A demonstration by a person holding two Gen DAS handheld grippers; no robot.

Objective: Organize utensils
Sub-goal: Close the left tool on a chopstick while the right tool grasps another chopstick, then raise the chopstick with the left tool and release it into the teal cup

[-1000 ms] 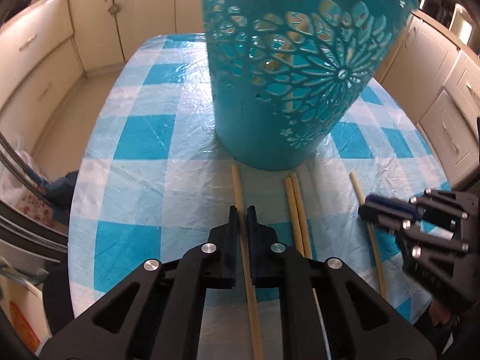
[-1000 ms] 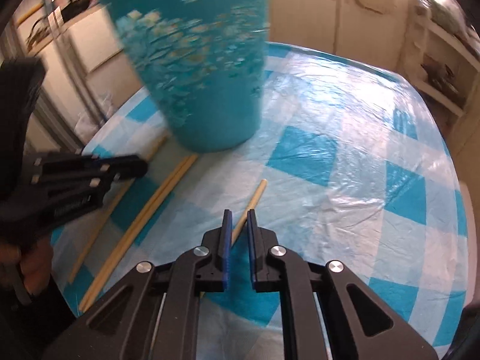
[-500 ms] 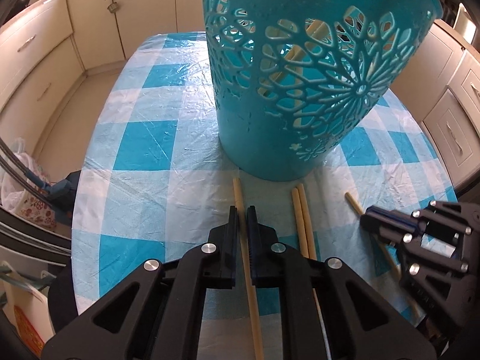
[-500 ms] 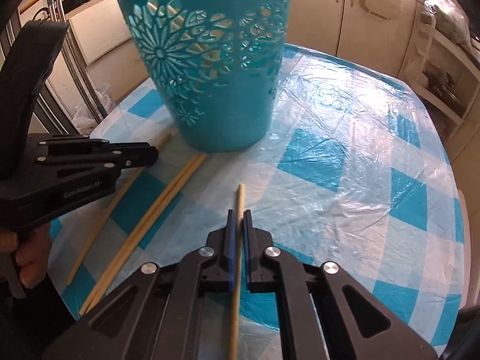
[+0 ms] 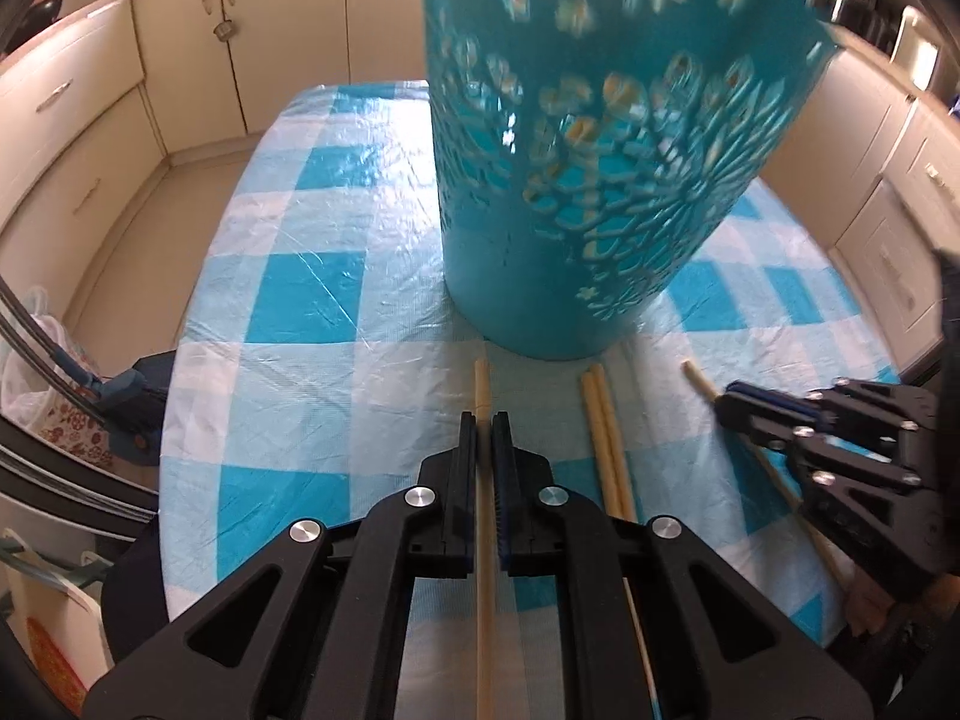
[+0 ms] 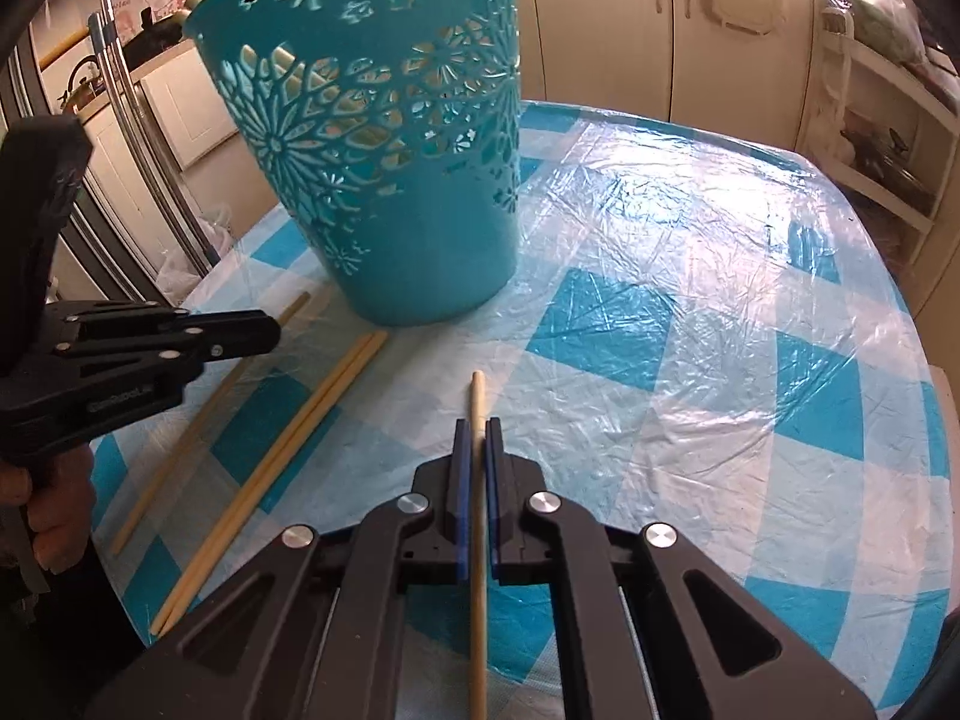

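A teal perforated basket (image 5: 600, 180) (image 6: 390, 180) stands on the checked tablecloth. My left gripper (image 5: 482, 420) is shut on a wooden chopstick (image 5: 480, 378), whose far end points at the basket's foot. My right gripper (image 6: 478, 426) is shut on another chopstick (image 6: 477, 390), which also points toward the basket. Between the two grippers a pair of chopsticks (image 5: 606, 438) (image 6: 288, 450) lies side by side on the cloth. Each view also shows the other gripper: the right gripper (image 5: 729, 396) at the right, the left gripper (image 6: 273, 330) at the left.
The table (image 6: 750, 300) wears a blue-and-white cloth under crinkled clear plastic; its rounded edge falls away on both sides. Cream cabinets (image 5: 90, 138) ring the room. Bags (image 5: 36, 372) sit on the floor at the left. A hand (image 6: 54, 516) holds the left gripper.
The right gripper's jaws have closed onto the chopstick that lay just ahead of them. The left gripper has kept its grip on its chopstick and has barely moved.
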